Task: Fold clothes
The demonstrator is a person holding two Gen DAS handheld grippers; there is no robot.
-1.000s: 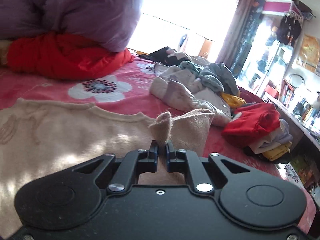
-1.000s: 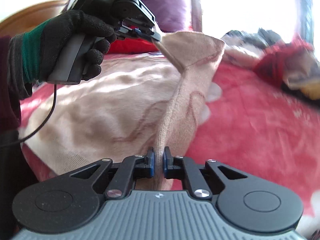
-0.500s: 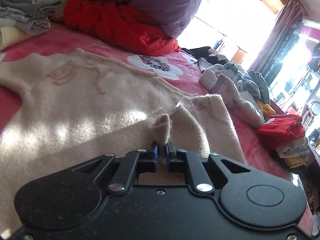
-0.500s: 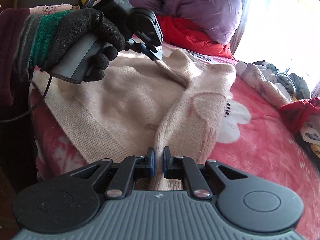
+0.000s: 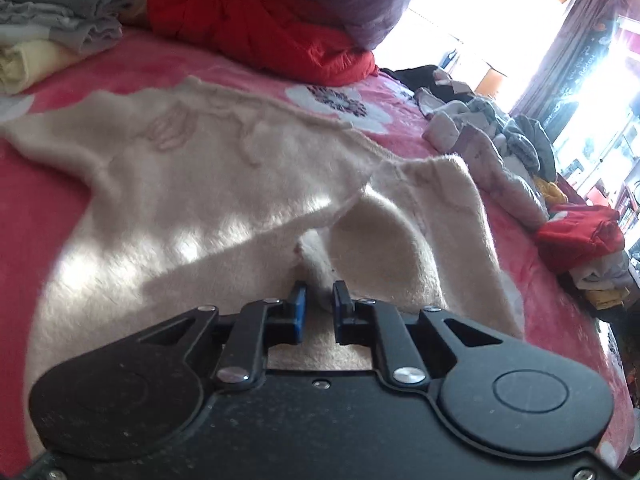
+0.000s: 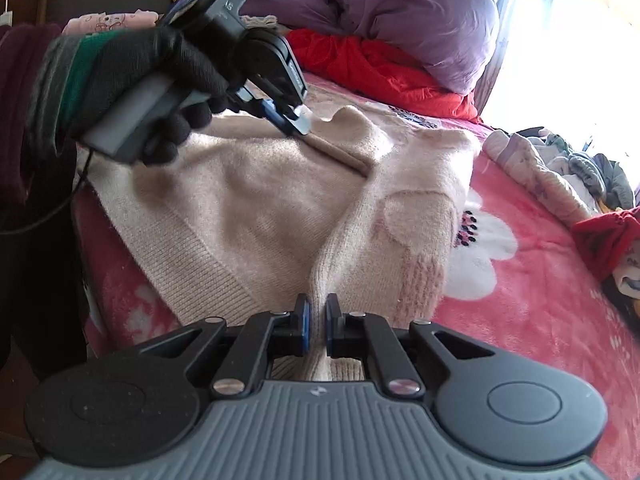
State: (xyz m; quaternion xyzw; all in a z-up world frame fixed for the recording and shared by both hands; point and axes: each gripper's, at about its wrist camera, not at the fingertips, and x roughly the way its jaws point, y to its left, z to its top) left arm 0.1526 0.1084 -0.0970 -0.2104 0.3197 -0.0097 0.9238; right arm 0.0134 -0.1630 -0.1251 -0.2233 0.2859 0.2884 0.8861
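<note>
A cream sweater (image 6: 256, 200) lies spread on the bed's pink floral blanket (image 6: 532, 300), with one side folded over its middle. The left gripper (image 5: 318, 300) and the right gripper (image 6: 316, 320) are each closed on a pinch of the sweater's knit. A purple duvet (image 6: 420, 12) and red bedding (image 6: 384, 68) lie at the head of the bed, unfolded clothes (image 5: 500, 152) are heaped near the bright window (image 5: 480, 20), and folded garments (image 5: 48, 32) are stacked in the far left corner.

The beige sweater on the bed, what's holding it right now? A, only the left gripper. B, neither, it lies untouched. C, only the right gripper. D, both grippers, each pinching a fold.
D: the right gripper has its jaws pinched on a ridge of the beige sweater, and the left gripper grips another fold farther up.
</note>
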